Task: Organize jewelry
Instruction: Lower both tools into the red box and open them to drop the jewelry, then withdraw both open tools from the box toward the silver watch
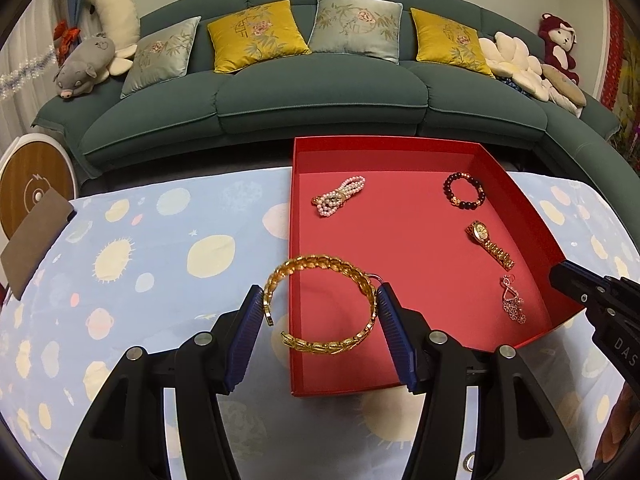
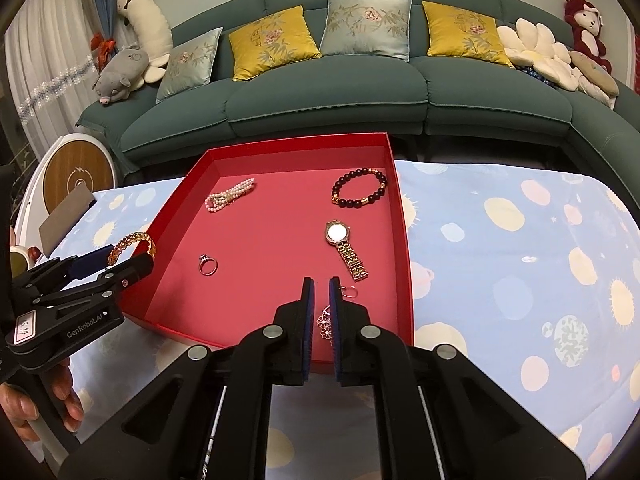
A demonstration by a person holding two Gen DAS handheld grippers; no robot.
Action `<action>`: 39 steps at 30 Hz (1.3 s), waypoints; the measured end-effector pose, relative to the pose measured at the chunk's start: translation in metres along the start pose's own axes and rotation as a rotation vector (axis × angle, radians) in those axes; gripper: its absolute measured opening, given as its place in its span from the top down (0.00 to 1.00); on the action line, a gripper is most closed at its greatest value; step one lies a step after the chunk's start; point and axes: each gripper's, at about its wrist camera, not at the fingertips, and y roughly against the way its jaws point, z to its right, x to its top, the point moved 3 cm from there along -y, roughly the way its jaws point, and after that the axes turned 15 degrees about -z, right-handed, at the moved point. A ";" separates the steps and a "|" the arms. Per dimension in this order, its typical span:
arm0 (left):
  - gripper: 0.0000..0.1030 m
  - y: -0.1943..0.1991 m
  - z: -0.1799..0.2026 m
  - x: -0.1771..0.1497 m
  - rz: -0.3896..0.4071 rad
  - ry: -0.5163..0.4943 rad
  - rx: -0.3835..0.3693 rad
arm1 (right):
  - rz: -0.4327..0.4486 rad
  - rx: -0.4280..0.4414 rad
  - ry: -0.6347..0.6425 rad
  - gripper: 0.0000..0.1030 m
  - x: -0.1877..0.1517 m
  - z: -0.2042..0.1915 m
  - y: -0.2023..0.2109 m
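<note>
Gold bangle (open-ended) between left gripper's pads

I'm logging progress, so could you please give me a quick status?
Left hand-held gripper shut on bangle. Right open over earring. Tray unobstructed.

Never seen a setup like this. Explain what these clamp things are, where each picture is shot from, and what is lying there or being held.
Each picture comes from a camera riding on a hand-held clamp, looking along its two fingers; a person carries one per hand. In the left-hand view, the left gripper clamps a gold bangle over the near corner of a red tray. In the right-hand view, the right gripper hangs over a flower pendant with a narrow gap between its fingers. The tray, on a patterned cloth, also holds a pearl bracelet, dark bead bracelet, gold watch and ring.
</note>
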 end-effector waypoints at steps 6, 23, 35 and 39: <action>0.36 0.009 -0.002 0.004 0.032 -0.005 -0.025 | 0.055 0.003 0.003 0.75 0.002 -0.001 0.018; 0.30 0.128 -0.043 -0.036 0.167 0.046 -0.037 | 0.196 0.071 0.061 0.67 -0.052 -0.009 0.112; 0.30 0.089 -0.060 -0.138 -0.019 0.085 -0.025 | -0.007 0.151 0.077 0.64 -0.133 -0.052 0.076; 0.30 0.076 -0.047 -0.150 -0.046 0.031 -0.022 | -0.066 0.136 0.136 0.64 -0.143 -0.071 0.051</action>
